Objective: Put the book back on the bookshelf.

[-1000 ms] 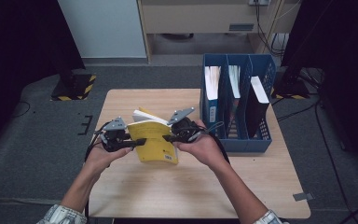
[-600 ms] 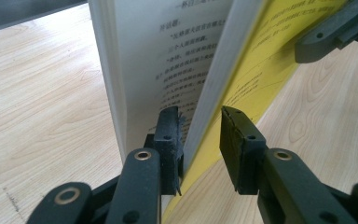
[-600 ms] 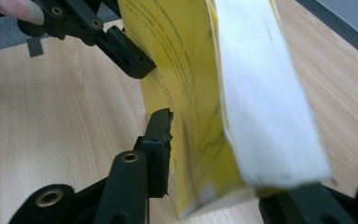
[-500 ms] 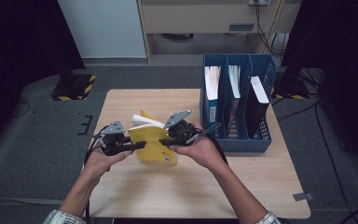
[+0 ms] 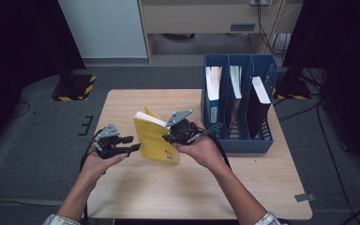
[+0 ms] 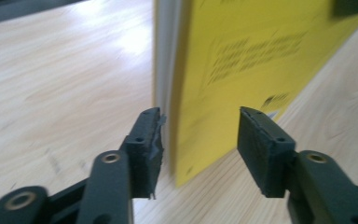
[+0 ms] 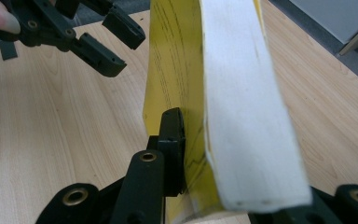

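Observation:
A yellow paperback book [image 5: 155, 139] with white page edges is held off the table, nearly upright. My right gripper [image 5: 170, 137] is shut on its right side; in the right gripper view one jaw presses the yellow cover [image 7: 177, 70] while the pages hide the other. My left gripper [image 5: 131, 144] is just left of the book, and its jaws have just been opening. In the left gripper view the left gripper [image 6: 198, 135] stands open, with the book's lower edge [image 6: 200, 140] in the gap. The pads do not press it.
A blue file rack [image 5: 238, 141] with three slots holding books and folders stands at the table's right, close behind my right hand. The wooden table [image 5: 168, 197] lies below. Dark floor surrounds it.
My left gripper has let go of the book, opened, and drawn back to the left. The book now sits in the right gripper alone, standing more upright.

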### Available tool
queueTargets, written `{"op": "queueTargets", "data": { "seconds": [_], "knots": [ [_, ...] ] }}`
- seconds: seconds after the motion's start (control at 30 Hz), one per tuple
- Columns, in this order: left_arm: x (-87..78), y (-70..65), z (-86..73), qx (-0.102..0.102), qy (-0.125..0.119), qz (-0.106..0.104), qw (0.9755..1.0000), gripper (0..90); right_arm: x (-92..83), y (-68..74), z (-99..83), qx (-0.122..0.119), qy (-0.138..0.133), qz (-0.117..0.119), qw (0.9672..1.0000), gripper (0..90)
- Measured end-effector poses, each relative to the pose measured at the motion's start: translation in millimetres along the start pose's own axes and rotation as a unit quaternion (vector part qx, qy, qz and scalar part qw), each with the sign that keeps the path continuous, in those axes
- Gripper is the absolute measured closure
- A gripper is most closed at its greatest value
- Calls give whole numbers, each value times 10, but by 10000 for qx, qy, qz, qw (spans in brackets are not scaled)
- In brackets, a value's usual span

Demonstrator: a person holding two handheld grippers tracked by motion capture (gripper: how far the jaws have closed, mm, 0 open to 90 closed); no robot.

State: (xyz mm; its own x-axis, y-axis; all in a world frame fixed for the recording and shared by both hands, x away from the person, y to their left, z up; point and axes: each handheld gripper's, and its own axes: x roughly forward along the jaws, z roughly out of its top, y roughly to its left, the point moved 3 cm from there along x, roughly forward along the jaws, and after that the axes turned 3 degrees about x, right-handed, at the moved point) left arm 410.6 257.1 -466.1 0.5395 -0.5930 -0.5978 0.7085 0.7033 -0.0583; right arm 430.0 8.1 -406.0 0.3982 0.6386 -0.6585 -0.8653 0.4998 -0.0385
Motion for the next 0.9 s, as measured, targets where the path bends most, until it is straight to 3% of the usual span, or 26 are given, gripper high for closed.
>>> {"op": "queueTargets", "data": {
  "seconds": [0.03, 0.17, 0.4, 0.43, 0.53, 0.57, 0.8, 0.9],
  "knots": [
    [10, 25, -83, -6, 156, 175, 9997, 409, -3, 12, 1, 17, 6, 53, 10000, 740],
    [24, 37, -254, -55, 328, 368, 9988, 345, -10, 32, 6, 0, 11, 174, 9998, 725],
    [16, 52, -544, -207, 346, 708, 9967, 281, -16, 37, 49, 22, -32, 241, 9997, 701],
    [29, 67, -636, -239, 453, 785, 9956, 265, -14, 43, 68, 22, -26, 270, 9996, 695],
    [45, 76, -696, -208, 582, 858, 9944, 226, -6, 53, 96, 25, -22, 296, 9996, 682],
    [61, 86, -746, -139, 727, 956, 9927, 212, 10, 62, 124, 4, -10, 334, 9994, 674],
    [53, 108, -794, -177, 780, 1034, 9914, 163, 75, 60, 160, 34, 36, 414, 9991, 674],
    [63, 106, -820, -171, 831, 953, 9918, 126, 85, 51, 172, 61, 91, 442, 9990, 697]
  ]
}}
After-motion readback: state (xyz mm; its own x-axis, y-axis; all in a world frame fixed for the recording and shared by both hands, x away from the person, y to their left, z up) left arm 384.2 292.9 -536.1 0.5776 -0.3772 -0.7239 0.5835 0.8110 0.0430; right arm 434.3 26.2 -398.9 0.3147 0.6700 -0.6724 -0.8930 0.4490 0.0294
